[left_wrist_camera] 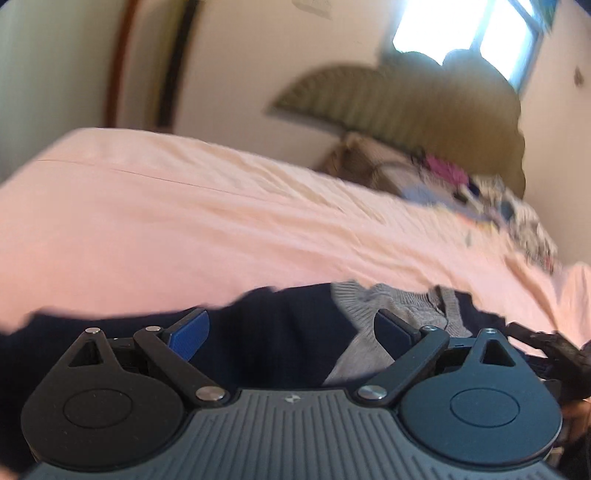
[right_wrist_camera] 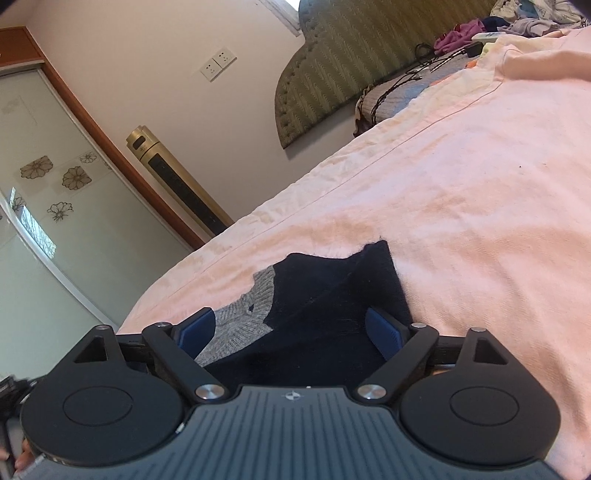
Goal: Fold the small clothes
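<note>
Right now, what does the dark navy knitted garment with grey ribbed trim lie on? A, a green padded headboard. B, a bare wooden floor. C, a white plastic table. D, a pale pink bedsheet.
D: the dark navy knitted garment lies flat on the pale pink bedsheet, which shows beyond it and on both sides.

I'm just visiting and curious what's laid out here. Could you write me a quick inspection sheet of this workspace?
Surface: bed with pink sheet, wrinkled.
Job's things: navy and grey knit garment lying flat near the bed's edge.
Clutter: pile of mixed clothes by the headboard.
Grippers: left gripper and right gripper both open over the garment, gripping nothing.
Cables: dark cord across the pillow area.
Surroundings: gold tower fan, wall sockets, floral sliding door, bright window.
</note>
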Demonstrator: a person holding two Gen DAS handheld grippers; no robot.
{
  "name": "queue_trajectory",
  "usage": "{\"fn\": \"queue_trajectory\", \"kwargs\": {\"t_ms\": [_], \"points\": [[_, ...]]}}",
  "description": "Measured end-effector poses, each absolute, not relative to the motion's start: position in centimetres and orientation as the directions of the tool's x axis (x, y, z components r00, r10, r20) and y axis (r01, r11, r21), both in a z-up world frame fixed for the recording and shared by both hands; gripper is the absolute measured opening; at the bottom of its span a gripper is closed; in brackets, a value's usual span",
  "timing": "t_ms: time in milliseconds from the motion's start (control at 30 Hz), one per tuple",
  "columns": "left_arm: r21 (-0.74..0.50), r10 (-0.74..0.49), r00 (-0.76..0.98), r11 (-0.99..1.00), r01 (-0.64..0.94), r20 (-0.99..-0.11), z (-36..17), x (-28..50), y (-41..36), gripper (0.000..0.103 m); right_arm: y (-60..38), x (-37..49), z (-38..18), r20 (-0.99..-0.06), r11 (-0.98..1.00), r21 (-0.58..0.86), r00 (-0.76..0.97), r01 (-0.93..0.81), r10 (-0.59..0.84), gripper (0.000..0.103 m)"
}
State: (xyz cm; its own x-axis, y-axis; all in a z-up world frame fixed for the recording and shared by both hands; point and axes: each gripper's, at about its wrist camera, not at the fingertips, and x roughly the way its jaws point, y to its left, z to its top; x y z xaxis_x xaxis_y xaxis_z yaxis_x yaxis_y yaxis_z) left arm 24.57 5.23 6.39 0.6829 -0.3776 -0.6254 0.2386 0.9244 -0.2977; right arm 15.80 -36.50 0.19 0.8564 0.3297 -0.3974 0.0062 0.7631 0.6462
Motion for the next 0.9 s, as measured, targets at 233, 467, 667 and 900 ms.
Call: {"fn": "queue_trajectory", "kwargs": {"t_ms": [233, 467, 667, 900], "points": [[-0.030, -0.225, 0.623, 0.951, 0.307, -0.749, 2.9, 32.3, -3.6, 0.097, -36.8, 15.6, 0.0, -0.379, 0.744, 0.668, 0.859, -0.004, 0.345, 0.088], [0.024, -0.264, 0.648, 0.916, 0.399, -0.715, 1.7, 31.8, -4.9, 0.052, -37.0, 15.5, 0.0, -0.357, 0.727, 0.686, 0.860, -0.024, 0.365, 0.092], [0.107, -0.186, 0.686, 0.926, 0.361, -0.704, 2.7, 32.9, -6.5, 0.004, -37.0, 15.5, 0.0, -0.355, 0.727, 0.686, 0.859, -0.028, 0.369, 0.094], [0.218, -0.120, 0.727, 0.910, 0.353, -0.676, 0.5, 33.3, -6.6, 0.006, -37.0, 15.5, 0.0, -0.356, 0.728, 0.685, 0.858, -0.030, 0.370, 0.094]]}}
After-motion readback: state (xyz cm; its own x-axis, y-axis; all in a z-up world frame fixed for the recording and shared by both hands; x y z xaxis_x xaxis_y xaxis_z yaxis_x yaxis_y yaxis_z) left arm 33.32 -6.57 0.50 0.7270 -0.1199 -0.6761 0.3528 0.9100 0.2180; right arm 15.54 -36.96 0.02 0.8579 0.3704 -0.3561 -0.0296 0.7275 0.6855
